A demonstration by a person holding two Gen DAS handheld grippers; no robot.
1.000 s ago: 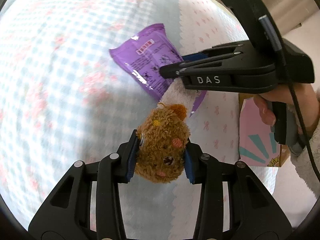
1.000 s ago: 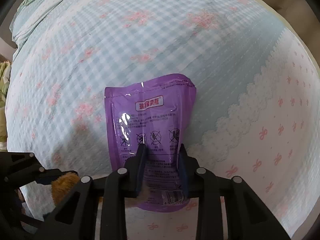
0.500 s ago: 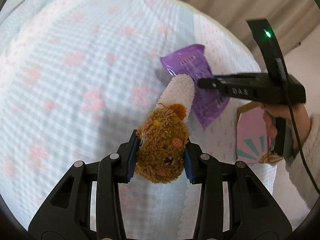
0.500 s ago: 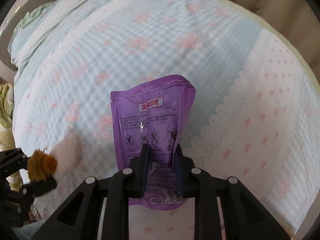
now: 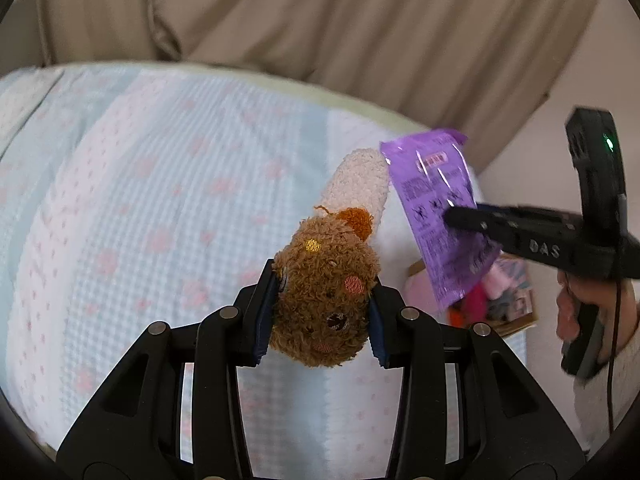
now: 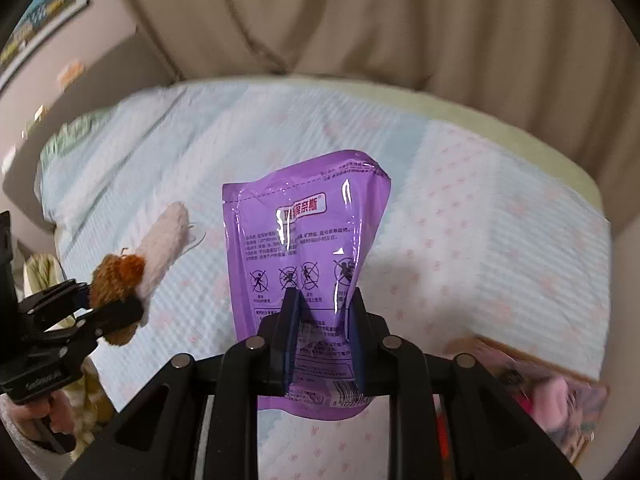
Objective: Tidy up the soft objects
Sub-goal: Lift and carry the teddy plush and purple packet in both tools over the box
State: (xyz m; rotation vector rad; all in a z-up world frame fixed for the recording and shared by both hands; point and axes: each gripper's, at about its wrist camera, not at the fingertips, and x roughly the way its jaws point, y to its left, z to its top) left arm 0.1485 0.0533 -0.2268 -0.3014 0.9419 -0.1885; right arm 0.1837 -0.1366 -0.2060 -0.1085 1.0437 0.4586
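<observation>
My left gripper (image 5: 320, 312) is shut on a brown plush bear head with a cream fuzzy body (image 5: 326, 292), held up above the bed. It also shows at the left of the right wrist view (image 6: 120, 280). My right gripper (image 6: 322, 334) is shut on the lower part of a purple plastic pouch (image 6: 304, 240), lifted off the bed. In the left wrist view the pouch (image 5: 436, 208) hangs at the right, pinched by the right gripper (image 5: 460, 216).
A bed with a light blue and pink checked cover (image 5: 160, 200) fills the middle. A cardboard box with soft coloured items (image 5: 504, 296) stands past the bed's right edge, also seen in the right wrist view (image 6: 560, 396). Beige curtains (image 5: 320, 20) hang behind.
Both grippers have lifted their objects up off the bed and tilted upward, so the curtain now shows. The pouch and the plush toy hang in the air.
</observation>
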